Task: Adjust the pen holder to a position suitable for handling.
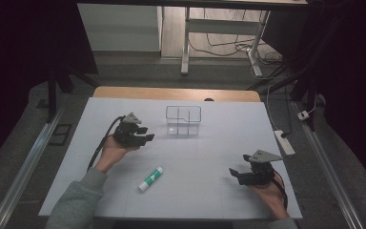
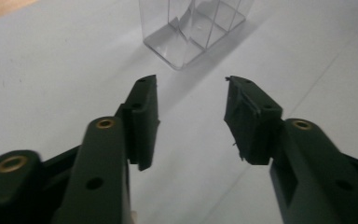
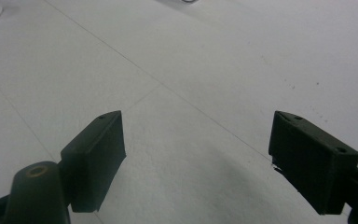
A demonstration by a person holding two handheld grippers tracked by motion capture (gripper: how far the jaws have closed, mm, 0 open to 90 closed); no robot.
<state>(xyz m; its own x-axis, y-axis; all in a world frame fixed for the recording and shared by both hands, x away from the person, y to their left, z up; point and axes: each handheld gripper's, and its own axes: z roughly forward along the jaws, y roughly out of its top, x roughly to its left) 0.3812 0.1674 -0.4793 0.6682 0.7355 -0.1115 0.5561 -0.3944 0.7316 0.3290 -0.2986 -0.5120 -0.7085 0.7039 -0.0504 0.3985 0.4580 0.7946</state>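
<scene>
**Both tongs empty, glue stick lying free**

Your white glue stick with the green band (image 1: pixel 151 179) lies flat on the white table sheet (image 1: pixel 209 157), toward its near edge and between your hands, so either one can reach it. The clear plastic divided box (image 1: pixel 183 119) stands near the far edge (probably where the stick goes). Your left gripper (image 1: pixel 145 134) points at that box, jaws parted about halfway, nothing between them. Your right gripper (image 1: pixel 235 172) sits low near the near right corner, jaws wide and empty, aimed across the sheet.
</scene>
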